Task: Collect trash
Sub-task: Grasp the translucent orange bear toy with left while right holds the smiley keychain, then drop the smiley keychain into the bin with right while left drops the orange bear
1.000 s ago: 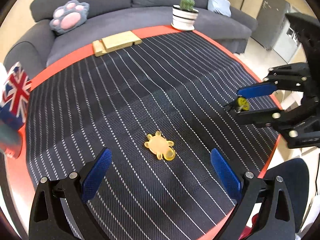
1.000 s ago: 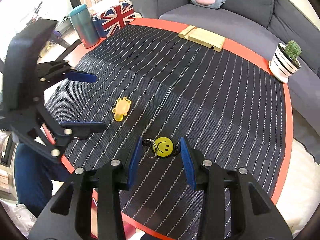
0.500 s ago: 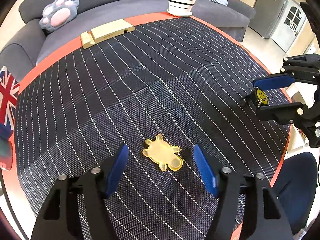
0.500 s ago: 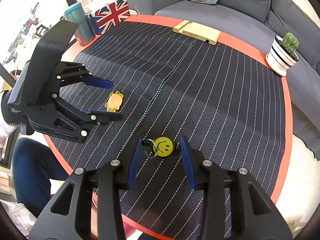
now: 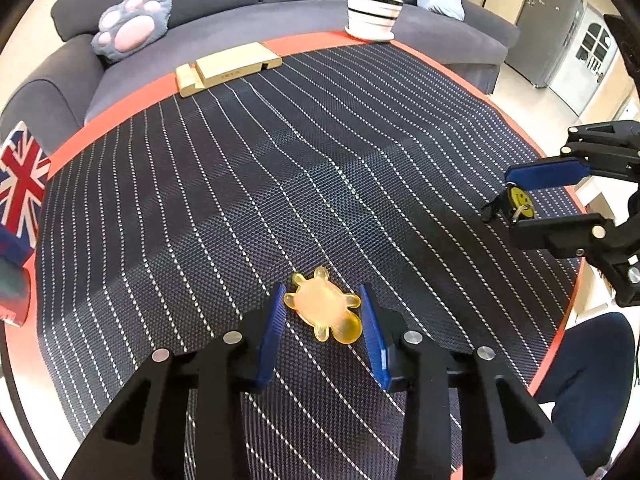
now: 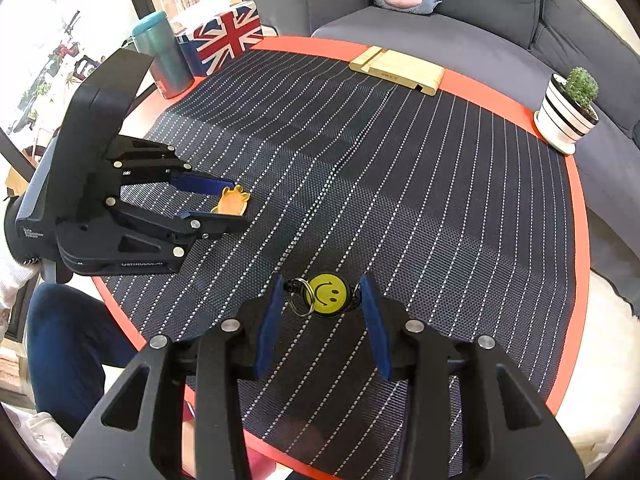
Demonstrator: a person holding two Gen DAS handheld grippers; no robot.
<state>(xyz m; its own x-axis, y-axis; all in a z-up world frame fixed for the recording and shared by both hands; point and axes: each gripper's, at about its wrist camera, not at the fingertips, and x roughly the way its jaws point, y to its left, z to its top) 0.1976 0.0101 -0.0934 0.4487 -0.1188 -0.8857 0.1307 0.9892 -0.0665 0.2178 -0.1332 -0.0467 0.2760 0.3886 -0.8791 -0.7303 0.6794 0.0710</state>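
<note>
Grasp step. Left gripper (image 5: pixel 322 312) narrow, pads touching turtle (image 5: pixel 324 307); right gripper (image 6: pixel 322 300) narrow around keychain (image 6: pixel 327 294), firm hold unclear. Next, likely: squeeze, lift.

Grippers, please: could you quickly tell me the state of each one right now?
Left gripper: jaws around the turtle, narrowed but not clearly clamped; cannot tell.
Right gripper: jaws around the smiley keyring, contact unclear; cannot tell.
</note>
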